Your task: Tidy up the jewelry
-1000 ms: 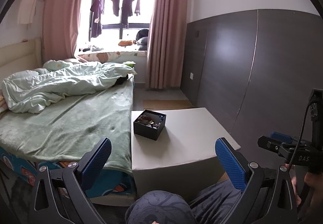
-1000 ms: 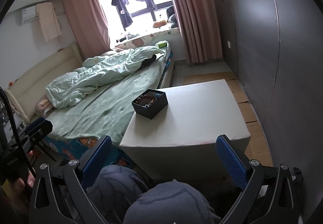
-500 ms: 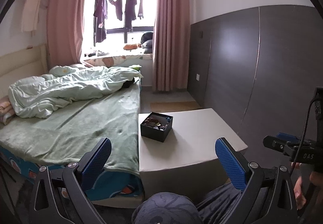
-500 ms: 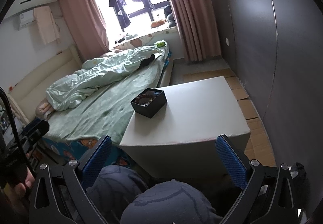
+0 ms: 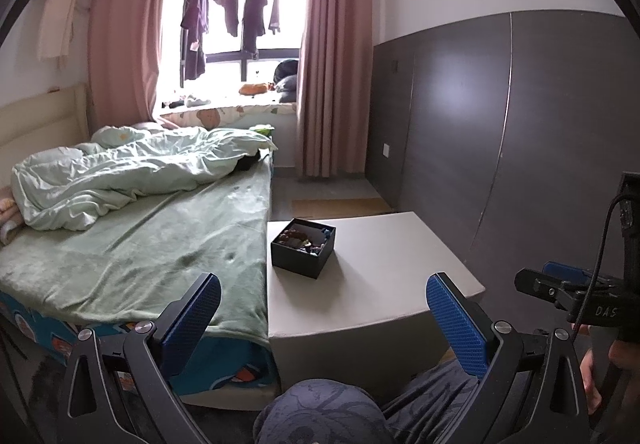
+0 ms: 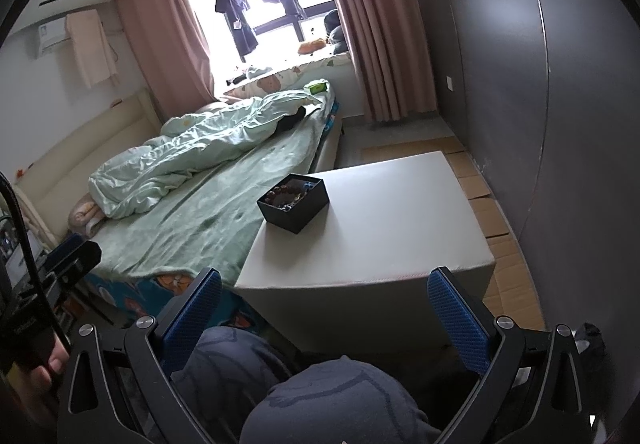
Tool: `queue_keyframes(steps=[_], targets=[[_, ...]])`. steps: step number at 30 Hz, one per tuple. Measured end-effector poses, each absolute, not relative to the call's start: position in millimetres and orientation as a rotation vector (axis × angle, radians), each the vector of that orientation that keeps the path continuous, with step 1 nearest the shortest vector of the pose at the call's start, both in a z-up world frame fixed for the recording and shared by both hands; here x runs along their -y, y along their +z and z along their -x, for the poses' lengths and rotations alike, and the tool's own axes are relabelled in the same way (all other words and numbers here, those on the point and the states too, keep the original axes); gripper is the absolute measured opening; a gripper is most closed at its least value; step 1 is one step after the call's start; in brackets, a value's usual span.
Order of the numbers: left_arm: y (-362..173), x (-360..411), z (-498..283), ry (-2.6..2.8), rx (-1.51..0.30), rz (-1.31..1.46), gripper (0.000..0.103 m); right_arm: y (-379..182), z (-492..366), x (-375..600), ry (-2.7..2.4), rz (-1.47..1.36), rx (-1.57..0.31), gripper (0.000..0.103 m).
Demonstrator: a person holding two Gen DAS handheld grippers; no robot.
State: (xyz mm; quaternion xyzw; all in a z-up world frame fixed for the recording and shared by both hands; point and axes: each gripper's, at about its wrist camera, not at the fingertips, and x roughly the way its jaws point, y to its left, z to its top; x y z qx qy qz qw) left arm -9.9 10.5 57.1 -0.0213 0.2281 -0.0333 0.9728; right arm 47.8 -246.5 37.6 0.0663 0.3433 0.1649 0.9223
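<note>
A black open box (image 5: 303, 251) (image 6: 293, 202) holding a tangle of jewelry sits near the left edge of a low white table (image 5: 384, 276) (image 6: 372, 240). My left gripper (image 5: 322, 318) is open, held well back from the table above a person's knees, with nothing between its blue pads. My right gripper (image 6: 324, 314) is likewise open and empty, short of the table's near edge. In the left wrist view the right gripper (image 5: 568, 290) shows at the right edge, held by a hand.
A bed (image 5: 140, 244) with a green cover and a rumpled quilt (image 5: 132, 172) adjoins the table's left side. A dark panelled wall (image 5: 500, 140) runs along the right. The person's knees in grey trousers (image 6: 304, 388) sit below both grippers. Cardboard (image 6: 496, 228) lines the floor by the wall.
Both cameras have tilted up and shifted slightly; the box and table sit a little further right in the left wrist view. Both grippers stay open and empty.
</note>
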Motion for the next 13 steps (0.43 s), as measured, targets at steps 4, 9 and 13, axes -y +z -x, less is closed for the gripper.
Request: queue_keyframes(steps=[4, 9, 13], targets=[[57, -11, 8, -0.068, -0.466, 0.047, 0.103, 38, -49, 246, 0.339, -0.132, -0.711, 0.103], [54, -11, -1, -0.077, -0.476, 0.05, 0.103, 35, -59, 243, 0.32, -0.123, -0.724, 0.103], [48, -14, -13, -0.077, -0.489, 0.045, 0.103, 30, -67, 241, 0.303, -0.11, -0.726, 0.103]])
